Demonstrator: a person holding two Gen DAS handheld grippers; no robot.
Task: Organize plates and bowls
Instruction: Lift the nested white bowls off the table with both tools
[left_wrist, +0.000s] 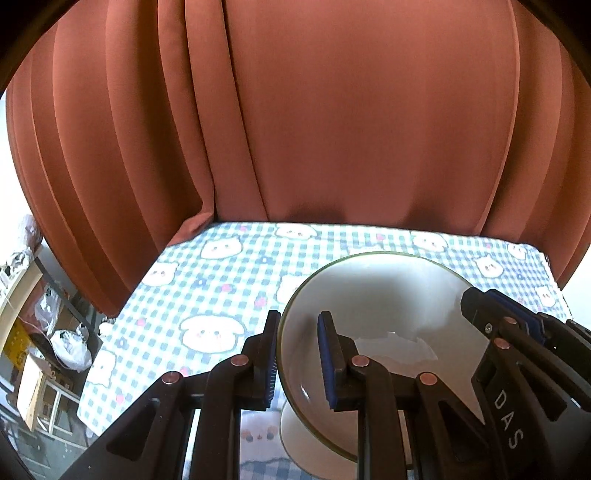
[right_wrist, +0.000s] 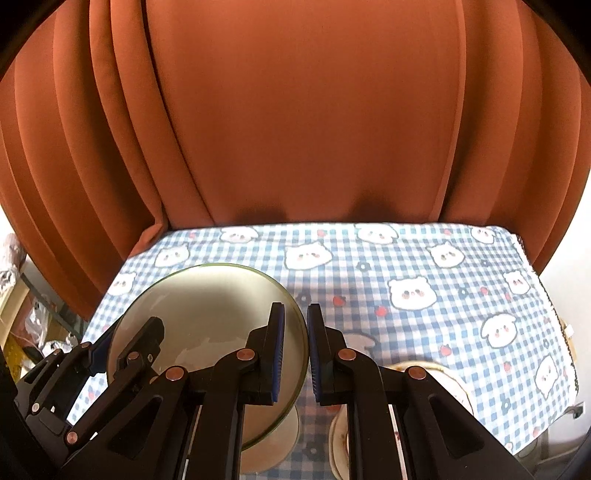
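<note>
Two claws share one bowl here. From the left wrist view, the left claw (left_wrist: 297, 360) straddles the near rim of the white bowl (left_wrist: 384, 295), one pad outside, one inside, pinching it; the bowl hangs tilted above another white dish (left_wrist: 295, 435) on the gingham worktop (left_wrist: 207, 280). The right claw (left_wrist: 487, 314) bites the far rim. Risk, I'd say: a thin rim grip on glazed ware could slip if the two pull unevenly.

Over to the right wrist view: right claw (right_wrist: 295, 354) narrow, clamped on the bowl's (right_wrist: 207, 306) edge, left claw (right_wrist: 122, 343) opposite. A patterned plate (right_wrist: 450, 384) sits below right; a clumsy descent might clip it
</note>
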